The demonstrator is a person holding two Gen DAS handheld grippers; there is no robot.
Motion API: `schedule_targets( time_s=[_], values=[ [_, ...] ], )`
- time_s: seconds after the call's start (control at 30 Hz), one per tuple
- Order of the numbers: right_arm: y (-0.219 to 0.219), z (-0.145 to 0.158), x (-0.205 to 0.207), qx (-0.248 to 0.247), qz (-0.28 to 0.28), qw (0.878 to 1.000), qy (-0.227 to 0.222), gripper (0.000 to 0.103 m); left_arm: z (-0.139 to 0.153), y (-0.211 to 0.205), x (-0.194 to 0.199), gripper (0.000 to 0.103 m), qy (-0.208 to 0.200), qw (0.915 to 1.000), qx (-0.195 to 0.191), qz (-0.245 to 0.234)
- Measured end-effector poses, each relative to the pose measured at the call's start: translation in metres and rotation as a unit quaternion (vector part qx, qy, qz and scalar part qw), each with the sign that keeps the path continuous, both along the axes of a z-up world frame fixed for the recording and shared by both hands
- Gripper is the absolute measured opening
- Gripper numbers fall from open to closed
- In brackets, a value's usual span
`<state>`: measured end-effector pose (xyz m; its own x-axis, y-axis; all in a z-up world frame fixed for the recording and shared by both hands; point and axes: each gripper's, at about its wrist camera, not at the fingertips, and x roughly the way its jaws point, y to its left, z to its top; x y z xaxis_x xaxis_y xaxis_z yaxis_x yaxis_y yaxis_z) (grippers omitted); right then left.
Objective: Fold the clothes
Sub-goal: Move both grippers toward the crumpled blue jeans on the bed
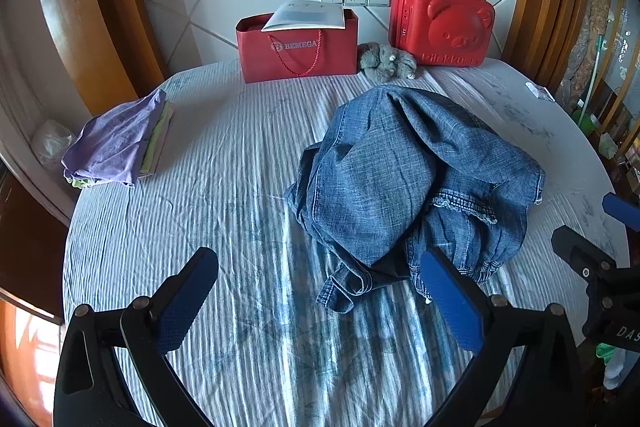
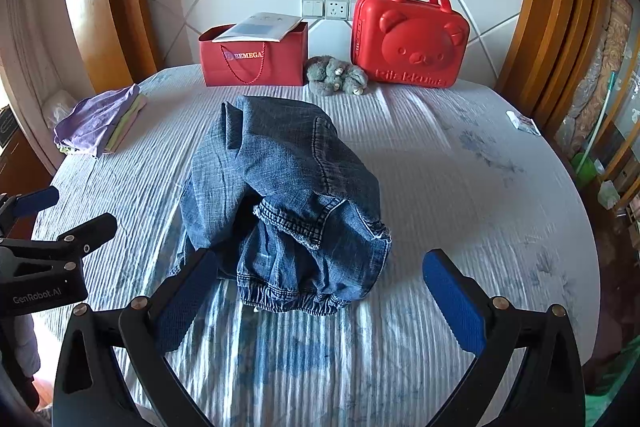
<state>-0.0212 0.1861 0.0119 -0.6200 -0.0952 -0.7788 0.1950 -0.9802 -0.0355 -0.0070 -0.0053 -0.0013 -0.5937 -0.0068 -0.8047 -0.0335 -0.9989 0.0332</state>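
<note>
A crumpled blue denim garment [image 1: 404,183] lies in a heap on the striped bed sheet [image 1: 224,195]; it also shows in the right wrist view [image 2: 280,195]. My left gripper [image 1: 320,291] is open and empty, just in front of and left of the heap. My right gripper [image 2: 320,291] is open and empty, its jaws on either side of the heap's near elastic hem. The right gripper also shows at the right edge of the left wrist view [image 1: 592,227]. The left gripper shows at the left edge of the right wrist view [image 2: 64,215].
A stack of folded purple and green clothes [image 1: 120,143] lies at the bed's left edge. At the headboard stand a red paper bag [image 1: 296,47], a grey plush toy [image 1: 386,61] and a red bear-face case [image 1: 440,23]. A small white packet [image 2: 522,123] lies far right.
</note>
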Motion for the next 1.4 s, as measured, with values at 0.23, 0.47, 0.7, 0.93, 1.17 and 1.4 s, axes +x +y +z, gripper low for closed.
schedule_targets(
  time_s=[0.23, 0.47, 0.7, 0.93, 1.17, 1.4],
  values=[
    [-0.001, 0.0, 0.002, 0.0, 0.003, 1.0, 0.001, 0.103, -0.005, 0.0, -0.003, 0.101, -0.009, 0.9999, 0.007, -0.005],
    [-0.004, -0.001, 0.001, 0.008, 0.0, 1.0, 0.002, 0.103, 0.0, 0.0, 0.0, 0.101, 0.012, 0.9998, 0.016, -0.002],
    [-0.004, -0.004, 0.003, 0.01, 0.004, 1.0, 0.0, 0.103, -0.001, 0.001, 0.0, 0.101, 0.015, 0.9998, 0.013, -0.003],
    [-0.003, -0.005, 0.003, 0.012, 0.004, 1.0, -0.002, 0.103, -0.002, 0.001, 0.0, 0.101, 0.016, 0.9998, 0.011, -0.003],
    [0.013, -0.014, -0.005, 0.002, -0.002, 1.0, -0.013, 0.103, -0.006, -0.001, -0.004, 0.101, 0.014, 0.9998, 0.01, -0.002],
    [0.038, -0.028, -0.015, -0.014, -0.011, 0.999, -0.03, 0.103, -0.029, -0.003, -0.021, 0.101, 0.01, 0.9993, 0.032, -0.019]
  ],
)
